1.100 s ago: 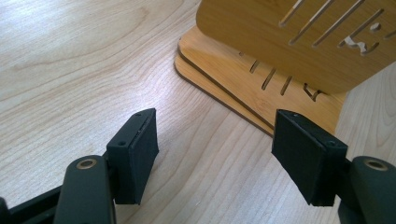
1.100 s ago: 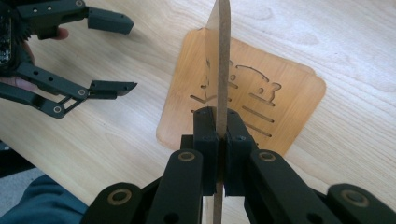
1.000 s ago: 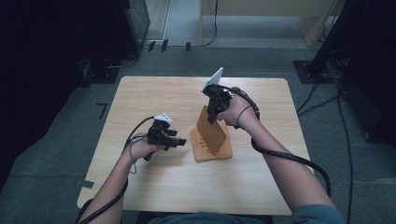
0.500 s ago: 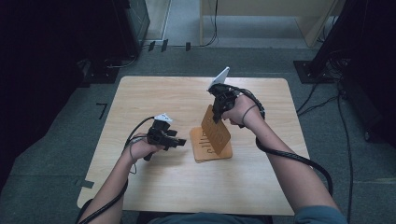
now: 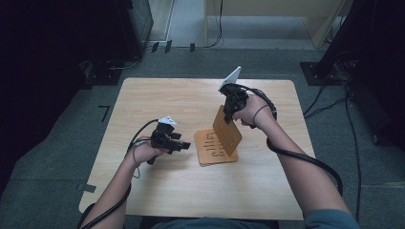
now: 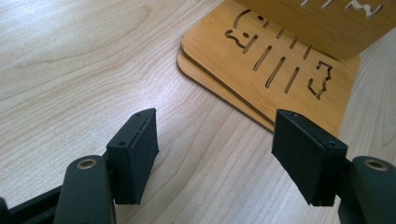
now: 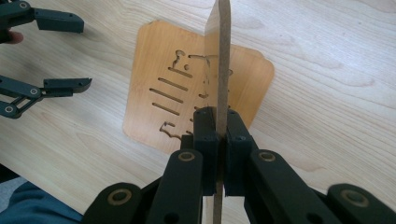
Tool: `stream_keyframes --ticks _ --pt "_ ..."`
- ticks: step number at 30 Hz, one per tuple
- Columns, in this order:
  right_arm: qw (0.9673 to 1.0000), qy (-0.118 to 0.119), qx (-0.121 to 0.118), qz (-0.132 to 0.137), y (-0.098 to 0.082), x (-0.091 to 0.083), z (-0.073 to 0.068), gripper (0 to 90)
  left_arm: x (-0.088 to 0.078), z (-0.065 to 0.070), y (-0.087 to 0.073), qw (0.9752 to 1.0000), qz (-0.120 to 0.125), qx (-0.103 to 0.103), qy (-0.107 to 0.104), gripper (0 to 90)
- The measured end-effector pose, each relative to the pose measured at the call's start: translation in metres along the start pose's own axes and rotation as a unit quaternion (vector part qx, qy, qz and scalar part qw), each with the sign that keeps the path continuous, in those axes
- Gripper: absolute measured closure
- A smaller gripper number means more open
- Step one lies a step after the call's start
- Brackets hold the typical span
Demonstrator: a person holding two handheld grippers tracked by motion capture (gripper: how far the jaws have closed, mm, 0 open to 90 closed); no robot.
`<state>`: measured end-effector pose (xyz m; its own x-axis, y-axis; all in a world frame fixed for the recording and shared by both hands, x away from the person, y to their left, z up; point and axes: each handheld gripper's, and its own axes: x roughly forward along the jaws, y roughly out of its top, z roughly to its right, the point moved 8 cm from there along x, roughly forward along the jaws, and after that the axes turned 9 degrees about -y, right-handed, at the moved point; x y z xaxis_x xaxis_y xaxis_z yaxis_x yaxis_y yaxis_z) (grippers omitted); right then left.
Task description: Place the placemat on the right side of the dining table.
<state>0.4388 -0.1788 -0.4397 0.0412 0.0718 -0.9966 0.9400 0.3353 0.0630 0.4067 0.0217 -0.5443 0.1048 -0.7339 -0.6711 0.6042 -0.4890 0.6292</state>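
Observation:
A stack of two thin bamboo boards (image 5: 210, 152) with slot cut-outs lies flat in the middle of the table. Over it a third board of the same kind (image 5: 228, 133) stands on edge, tilted, and my right gripper (image 5: 228, 114) is shut on its upper edge. In the right gripper view the board (image 7: 218, 60) runs edge-on between the pressed pads, above the flat stack (image 7: 163, 93). My left gripper (image 5: 184, 144) hovers just left of the stack, jaws open and empty. In the left gripper view (image 6: 217, 135) the stack (image 6: 280, 70) lies ahead of the jaws.
The light wooden table (image 5: 167, 100) has bare room all around the boards. Cables trail from both grippers along the person's forearms. Dark furniture, equipment and floor cables surround the table.
My right gripper has carried the on-edge board a little to the right over the stack. The left gripper has stayed where it was.

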Motion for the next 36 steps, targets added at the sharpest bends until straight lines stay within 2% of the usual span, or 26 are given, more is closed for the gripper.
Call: stream_keyframes --ticks 17,26,36 --pt "0.9997 -0.003 0.023 -0.003 0.001 -0.003 0.019 87.4 0.001 0.002 0.002 1.0 0.004 0.008 0.001 30.5" --pt "0.9995 -0.002 0.031 -0.004 -0.002 -0.001 0.03 87.4 0.006 0.004 0.001 0.9999 -0.001 0.014 0.001 30.4" --pt "0.9991 -0.004 0.042 -0.003 -0.005 -0.002 0.042 87.4 0.008 -0.001 -0.001 0.9998 -0.002 0.012 0.013 29.8"
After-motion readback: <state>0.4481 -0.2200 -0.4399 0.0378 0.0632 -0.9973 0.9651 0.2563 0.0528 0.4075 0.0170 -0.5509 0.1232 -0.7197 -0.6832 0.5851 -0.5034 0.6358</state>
